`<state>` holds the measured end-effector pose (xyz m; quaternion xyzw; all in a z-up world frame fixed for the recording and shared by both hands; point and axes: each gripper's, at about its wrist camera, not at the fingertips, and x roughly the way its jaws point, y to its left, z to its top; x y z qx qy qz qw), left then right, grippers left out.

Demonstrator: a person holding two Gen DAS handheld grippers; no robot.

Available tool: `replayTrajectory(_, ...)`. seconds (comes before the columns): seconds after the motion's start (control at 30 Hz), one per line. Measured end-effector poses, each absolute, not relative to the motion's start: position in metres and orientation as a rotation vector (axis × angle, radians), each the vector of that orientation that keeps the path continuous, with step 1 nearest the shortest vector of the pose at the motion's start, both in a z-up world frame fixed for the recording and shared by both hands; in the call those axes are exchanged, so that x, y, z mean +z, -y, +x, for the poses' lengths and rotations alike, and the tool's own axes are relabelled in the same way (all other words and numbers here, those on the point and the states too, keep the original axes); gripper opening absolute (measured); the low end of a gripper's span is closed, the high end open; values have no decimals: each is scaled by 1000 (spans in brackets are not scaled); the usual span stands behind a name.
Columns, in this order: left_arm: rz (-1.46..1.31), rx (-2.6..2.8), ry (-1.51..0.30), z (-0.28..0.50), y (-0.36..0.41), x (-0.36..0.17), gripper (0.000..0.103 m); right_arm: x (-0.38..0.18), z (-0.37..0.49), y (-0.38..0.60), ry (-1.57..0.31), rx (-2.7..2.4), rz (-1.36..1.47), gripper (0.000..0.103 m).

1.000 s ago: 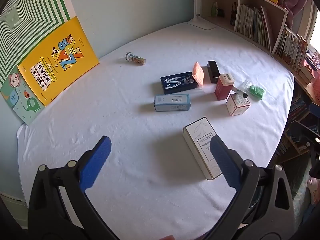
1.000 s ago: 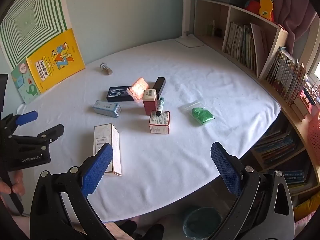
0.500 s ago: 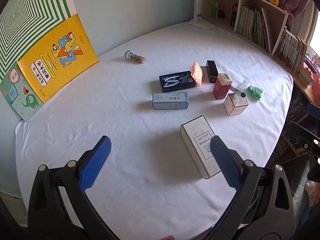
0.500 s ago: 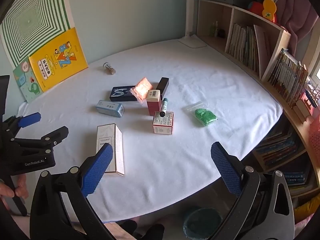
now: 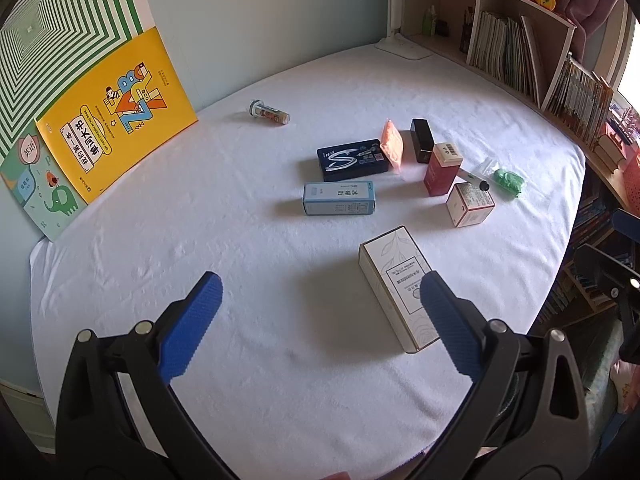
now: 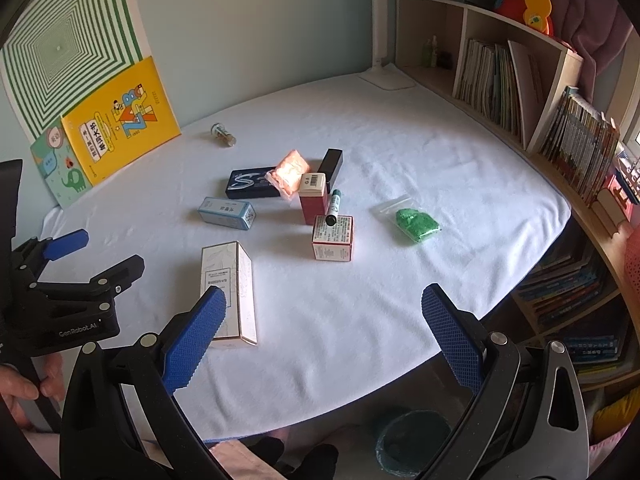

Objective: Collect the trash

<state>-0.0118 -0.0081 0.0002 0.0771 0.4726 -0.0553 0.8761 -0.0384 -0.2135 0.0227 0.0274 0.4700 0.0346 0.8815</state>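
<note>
White cloth covers the table (image 5: 168, 216), with bookshelves (image 6: 520, 80) along its far side. Your left gripper (image 5: 318, 294) and right gripper (image 6: 322, 302) both hover above the near edge, jaws spread wide, holding nothing. Trash sits mid-table: tall white box (image 5: 394, 288) lying flat nearest you, light blue box (image 5: 339, 199), dark blue box (image 5: 352, 159), red box (image 6: 313, 198), green bag (image 6: 416, 224).

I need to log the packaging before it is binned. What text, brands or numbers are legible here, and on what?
"GenRobot.AI": black body of the left gripper.
"S": dark blue flat box.
"ABC": yellow workbook cover; its Chinese title is unclear.
Barcode, digits blurred: red upright box.
Print on the other boxes: too small to read.
</note>
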Motion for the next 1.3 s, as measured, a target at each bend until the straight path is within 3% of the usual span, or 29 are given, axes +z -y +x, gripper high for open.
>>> replayTrajectory(1.3,155,-131,-987,-17,10,0,97,20,-38,211,-1002,82,53,97)
